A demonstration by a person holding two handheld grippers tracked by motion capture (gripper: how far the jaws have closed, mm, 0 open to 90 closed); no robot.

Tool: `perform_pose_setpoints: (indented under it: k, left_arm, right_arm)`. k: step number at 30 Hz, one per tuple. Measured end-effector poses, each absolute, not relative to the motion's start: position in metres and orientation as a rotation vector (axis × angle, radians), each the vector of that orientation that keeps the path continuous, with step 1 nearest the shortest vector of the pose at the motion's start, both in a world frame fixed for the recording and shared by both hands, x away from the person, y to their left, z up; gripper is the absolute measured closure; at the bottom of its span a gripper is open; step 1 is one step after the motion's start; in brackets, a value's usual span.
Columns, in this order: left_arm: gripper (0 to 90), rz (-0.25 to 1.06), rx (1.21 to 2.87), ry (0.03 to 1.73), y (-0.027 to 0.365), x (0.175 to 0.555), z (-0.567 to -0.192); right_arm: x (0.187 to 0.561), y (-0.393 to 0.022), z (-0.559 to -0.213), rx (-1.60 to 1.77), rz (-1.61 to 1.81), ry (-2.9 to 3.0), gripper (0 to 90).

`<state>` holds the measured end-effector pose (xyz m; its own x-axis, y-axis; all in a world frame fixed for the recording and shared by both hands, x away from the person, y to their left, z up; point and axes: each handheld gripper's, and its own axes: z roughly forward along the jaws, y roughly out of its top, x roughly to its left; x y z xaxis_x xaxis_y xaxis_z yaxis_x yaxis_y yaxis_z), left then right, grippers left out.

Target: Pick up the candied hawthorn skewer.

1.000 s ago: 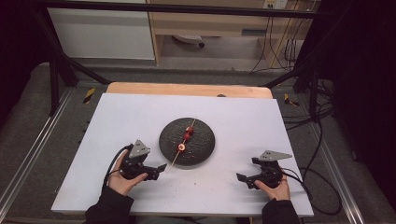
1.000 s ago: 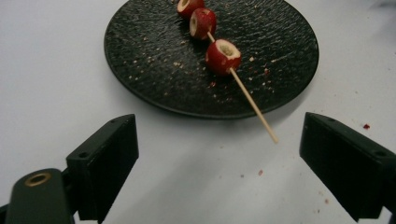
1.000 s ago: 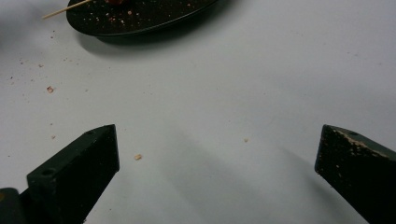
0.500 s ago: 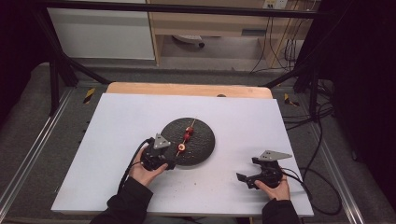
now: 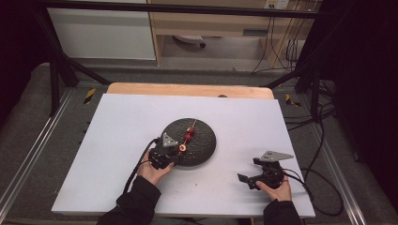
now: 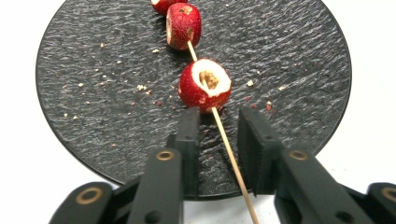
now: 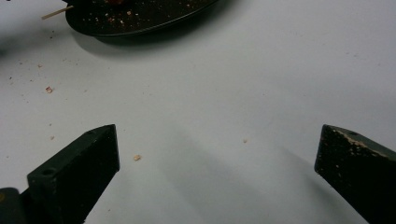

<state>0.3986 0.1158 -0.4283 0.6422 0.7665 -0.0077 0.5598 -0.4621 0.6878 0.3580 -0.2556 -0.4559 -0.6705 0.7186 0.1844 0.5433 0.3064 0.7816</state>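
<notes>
Black plate [image 5: 199, 140]: your landmark, mid-desk [image 5: 117, 140].
Skewer [image 6: 229, 144]: on the plate, its bare end over the near rim.
Left tool [image 6: 218, 123]: at the near rim, jaws just closing around the skewer, still apart.
Right tool [image 7: 217, 140]: right of the plate, jaws wide apart.

No readable text, label, brand, number or sign showing anywhere, nothing legible appearing on the surface [image 5: 141, 126], on the dark plate [image 6: 93, 84], or on either gripper
</notes>
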Motion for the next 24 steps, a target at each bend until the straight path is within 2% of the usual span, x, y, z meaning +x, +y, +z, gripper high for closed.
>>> perform_pose_setpoints:
  k: [15, 24]
  left_arm:
    - [87.5, 0.43, 2.209, 1.081, 0.1128, 0.3993, -0.4297]
    - [88.1, 0.411, 2.184, 1.063, 0.1176, 0.3971, -0.4291]
  right_arm:
    - [0.358, -0.2557, -0.4559, 1.162, 1.295, 2.371, 0.8]
    - [0.3578, -0.2556, -0.456, 1.163, 1.297, 2.372, 0.8]
